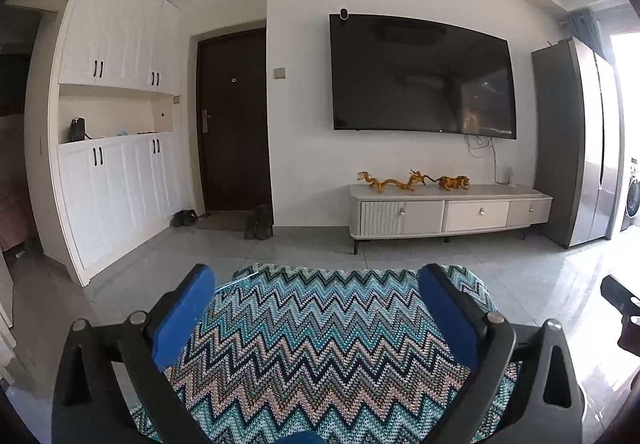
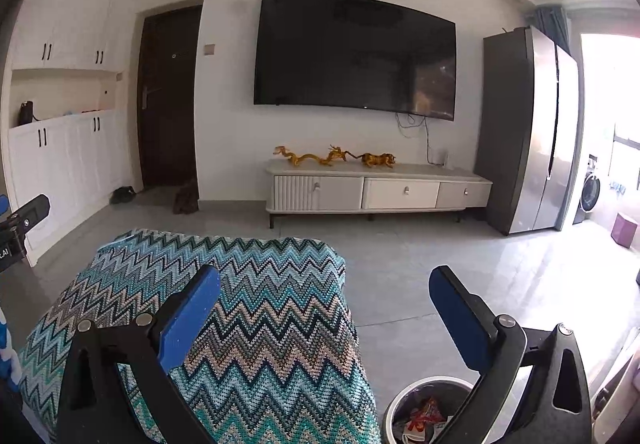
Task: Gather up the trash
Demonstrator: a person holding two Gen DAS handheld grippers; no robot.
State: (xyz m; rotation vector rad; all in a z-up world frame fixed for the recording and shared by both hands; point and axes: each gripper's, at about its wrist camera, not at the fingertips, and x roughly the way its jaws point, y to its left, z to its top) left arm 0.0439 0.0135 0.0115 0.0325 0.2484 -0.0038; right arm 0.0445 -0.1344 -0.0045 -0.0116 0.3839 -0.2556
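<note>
My left gripper (image 1: 318,278) is open and empty, held above a table covered with a blue zigzag cloth (image 1: 320,344). My right gripper (image 2: 326,282) is open and empty, over the cloth's right edge (image 2: 256,308). A round trash bin (image 2: 424,410) with a metal rim stands on the floor at the table's right, below the right gripper; it holds red and white wrappers (image 2: 422,414). No loose trash shows on the cloth. The right gripper's body shows at the right edge of the left wrist view (image 1: 622,304).
A wall TV (image 1: 422,78) hangs over a low white cabinet (image 1: 448,210) bearing golden figurines (image 1: 412,182). A grey fridge (image 2: 528,132) stands at the right, a dark door (image 1: 234,120) and white cupboards (image 1: 116,180) at the left. Shoes (image 1: 258,222) lie by the door. A purple box (image 2: 624,230) sits far right.
</note>
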